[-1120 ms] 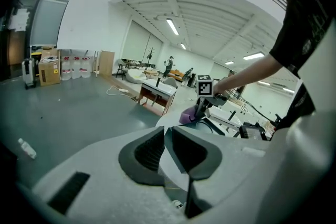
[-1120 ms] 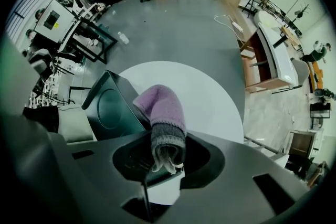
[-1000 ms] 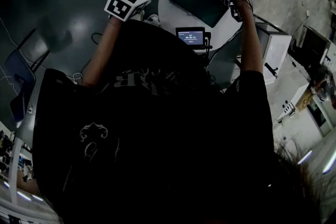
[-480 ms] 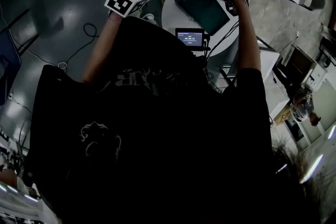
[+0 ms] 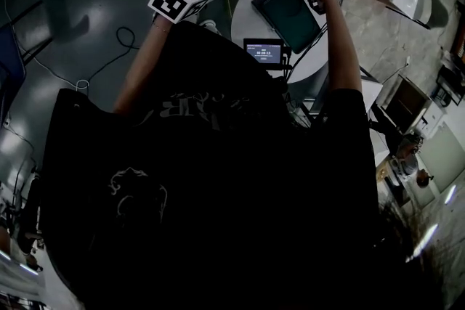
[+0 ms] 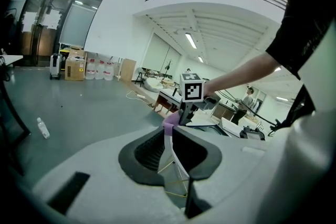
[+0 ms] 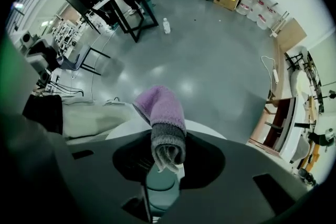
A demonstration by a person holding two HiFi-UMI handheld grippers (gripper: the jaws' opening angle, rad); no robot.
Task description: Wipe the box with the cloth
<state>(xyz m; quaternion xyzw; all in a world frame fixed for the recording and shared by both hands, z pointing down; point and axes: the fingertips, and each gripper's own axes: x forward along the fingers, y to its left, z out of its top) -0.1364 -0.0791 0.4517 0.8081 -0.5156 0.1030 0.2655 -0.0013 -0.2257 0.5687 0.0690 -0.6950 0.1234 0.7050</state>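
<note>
Moved: R tongs (image 7: 167, 157), clamped on purple knit cloth (image 7: 160, 113), now upper-centre to wipe dark flat box (image 5: 289, 11) edge; L tongs (image 6: 170, 157) together, parked clear.

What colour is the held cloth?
The cloth is purple with a grey band at its clamped end; clearest in the right gripper view.

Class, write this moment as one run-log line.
right gripper: shut on purple knitted cloth | cloth: by far end of dark green flat box | left gripper: shut, empty
</note>
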